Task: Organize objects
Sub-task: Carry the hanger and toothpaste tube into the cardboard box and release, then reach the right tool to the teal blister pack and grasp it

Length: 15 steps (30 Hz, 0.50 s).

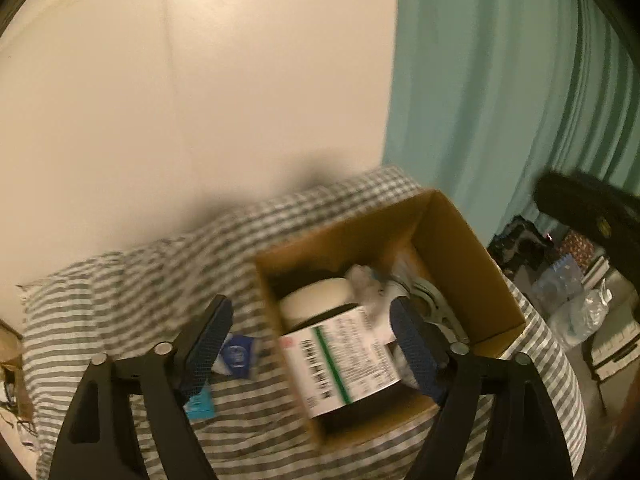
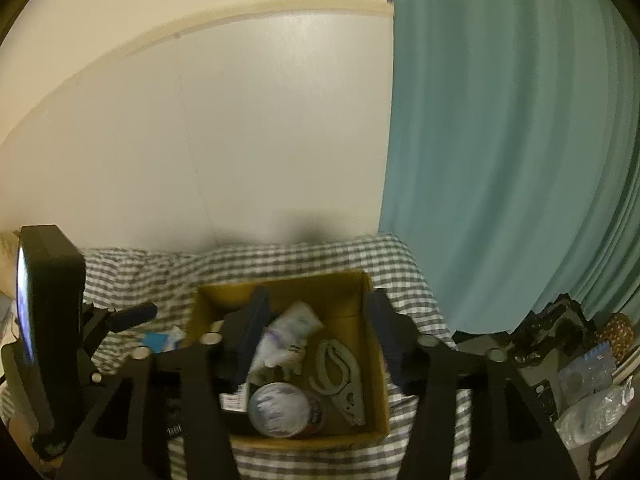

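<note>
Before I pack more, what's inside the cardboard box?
Cardboard box holds a white-lidded labelled jar, crumpled white packet, round tin, white clip. Anything beneath is hidden.

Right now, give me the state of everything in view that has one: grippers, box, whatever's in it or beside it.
left gripper: open, empty, above the box
right gripper: open, empty, above the box
cardboard box: open-topped, partly filled
labelled jar: lying tilted in the box
tin: in the box
blue packet: on the cloth, outside the box
</note>
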{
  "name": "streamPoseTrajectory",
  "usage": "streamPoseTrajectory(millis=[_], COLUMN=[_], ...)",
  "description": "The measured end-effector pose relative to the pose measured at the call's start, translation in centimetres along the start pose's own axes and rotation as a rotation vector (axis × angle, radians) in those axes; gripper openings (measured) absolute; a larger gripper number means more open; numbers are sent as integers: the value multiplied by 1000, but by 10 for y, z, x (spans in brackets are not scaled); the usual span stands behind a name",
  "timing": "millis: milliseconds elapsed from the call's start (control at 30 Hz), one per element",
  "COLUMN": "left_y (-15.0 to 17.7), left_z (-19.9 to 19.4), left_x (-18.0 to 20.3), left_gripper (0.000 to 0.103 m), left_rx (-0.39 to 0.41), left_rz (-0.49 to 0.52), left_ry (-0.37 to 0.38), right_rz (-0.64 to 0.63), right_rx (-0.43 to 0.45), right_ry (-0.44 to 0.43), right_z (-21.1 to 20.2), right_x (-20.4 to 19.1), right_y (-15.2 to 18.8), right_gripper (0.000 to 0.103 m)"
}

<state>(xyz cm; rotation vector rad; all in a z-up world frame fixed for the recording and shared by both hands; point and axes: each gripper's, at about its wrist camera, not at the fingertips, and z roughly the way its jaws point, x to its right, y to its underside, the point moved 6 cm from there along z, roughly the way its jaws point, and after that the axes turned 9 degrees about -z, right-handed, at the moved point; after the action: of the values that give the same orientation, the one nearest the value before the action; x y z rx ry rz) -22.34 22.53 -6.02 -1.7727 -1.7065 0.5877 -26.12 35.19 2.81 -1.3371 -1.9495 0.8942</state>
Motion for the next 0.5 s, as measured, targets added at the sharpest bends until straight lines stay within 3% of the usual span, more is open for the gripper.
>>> streamPoseTrajectory(millis=[33, 167, 233, 500], left_y=[-2, -11, -18, -20], left_z=[-12, -66, -93, -197], left_x=[-9, -40, -59, -141], left_gripper=[94, 97, 102, 103], left_rx=[18, 93, 138, 261], left_rz=[-8, -31, -34, -118], left_ry=[-2, -27, -44, -84], right_rz=[9, 38, 13, -42], right_rx=[17, 59, 67, 92], right_ry=[-4, -34, -33, -36], right_z=[-12, -53, -71, -140], right_x=[-8, -35, -51, -110], right_y=[-1, 0, 1, -7], right_gripper=[65, 75, 77, 78])
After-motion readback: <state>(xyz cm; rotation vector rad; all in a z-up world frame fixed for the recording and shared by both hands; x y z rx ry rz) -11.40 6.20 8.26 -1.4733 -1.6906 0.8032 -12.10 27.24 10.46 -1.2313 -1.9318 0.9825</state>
